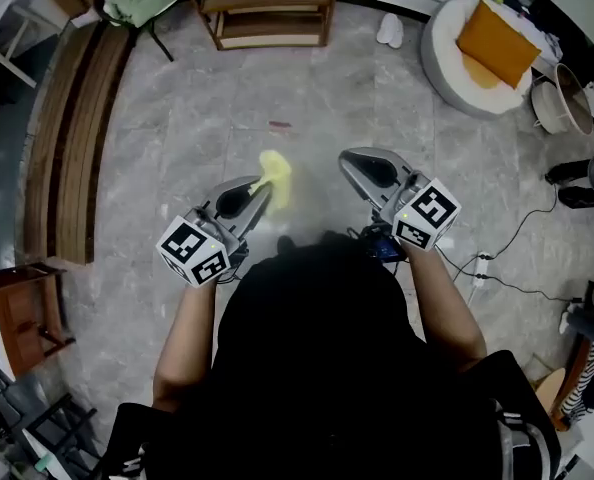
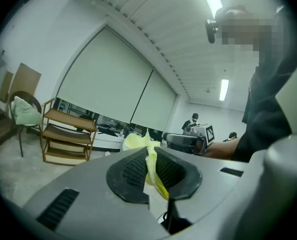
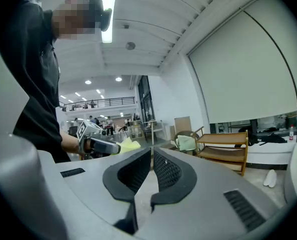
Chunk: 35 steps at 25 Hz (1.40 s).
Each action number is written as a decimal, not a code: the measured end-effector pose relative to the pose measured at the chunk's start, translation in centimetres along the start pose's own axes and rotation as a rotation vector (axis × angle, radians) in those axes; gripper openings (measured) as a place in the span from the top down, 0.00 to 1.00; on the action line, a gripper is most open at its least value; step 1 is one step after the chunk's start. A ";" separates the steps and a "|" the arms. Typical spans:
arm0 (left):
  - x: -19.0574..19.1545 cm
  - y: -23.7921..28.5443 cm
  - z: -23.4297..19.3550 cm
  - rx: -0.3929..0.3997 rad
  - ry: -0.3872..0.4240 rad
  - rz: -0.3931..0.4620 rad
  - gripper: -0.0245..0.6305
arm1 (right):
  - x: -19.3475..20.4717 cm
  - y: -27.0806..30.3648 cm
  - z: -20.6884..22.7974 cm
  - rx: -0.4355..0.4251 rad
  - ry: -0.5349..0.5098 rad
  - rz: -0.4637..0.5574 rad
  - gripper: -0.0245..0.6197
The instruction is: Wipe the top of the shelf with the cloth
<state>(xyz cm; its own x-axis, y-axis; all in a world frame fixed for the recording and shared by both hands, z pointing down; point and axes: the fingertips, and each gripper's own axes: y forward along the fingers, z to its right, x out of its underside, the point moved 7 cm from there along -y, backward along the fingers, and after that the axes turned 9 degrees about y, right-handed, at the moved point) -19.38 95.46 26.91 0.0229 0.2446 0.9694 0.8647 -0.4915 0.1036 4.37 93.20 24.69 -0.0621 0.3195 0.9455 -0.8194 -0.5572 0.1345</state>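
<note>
The left gripper (image 1: 258,193) is clamped on the yellow cloth (image 1: 276,171), while the right gripper (image 1: 351,161) has its jaws drawn together on nothing. The shelf (image 1: 269,8) stands well ahead at the far edge of the floor (image 1: 177,118), with its long axis crosswise. The left gripper appears more directly in line with it.

Left gripper (image 1: 263,192), right gripper (image 1: 350,160): both closed.

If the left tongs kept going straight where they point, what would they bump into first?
Probably nothing soon. The left tongs, shut on the yellow cloth, point over bare floor; the wooden shelf sits left of that line, the right tongs right of it. Depth is unclear.
</note>
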 end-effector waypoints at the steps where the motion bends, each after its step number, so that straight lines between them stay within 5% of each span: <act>1: 0.3 -0.2 -0.6 -0.005 -0.008 0.001 0.92 | 0.0 0.3 0.0 0.004 -0.003 -0.002 0.92; 12: 0.2 3.4 -7.9 -0.004 -0.065 -0.028 0.92 | -1.3 2.1 6.4 0.101 0.033 -0.017 0.92; 23: -3.4 16.6 -19.8 -0.048 -0.106 -0.155 0.92 | -5.1 7.1 24.7 0.019 0.097 -0.046 0.92; 29: -8.6 23.7 -25.5 -0.134 -0.102 -0.121 0.92 | -8.3 7.3 33.9 -0.040 0.134 -0.051 0.92; 35: -8.5 26.1 -30.9 -0.194 -0.175 -0.126 0.92 | -9.5 11.3 39.2 -0.100 0.164 -0.076 0.92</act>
<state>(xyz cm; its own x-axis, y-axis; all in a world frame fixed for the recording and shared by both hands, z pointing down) -12.51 54.77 28.25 0.0222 0.4463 0.8946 0.7546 -0.5945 0.2778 18.03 53.79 28.87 -0.0832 0.4825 0.8719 -0.8771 -0.4508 0.1658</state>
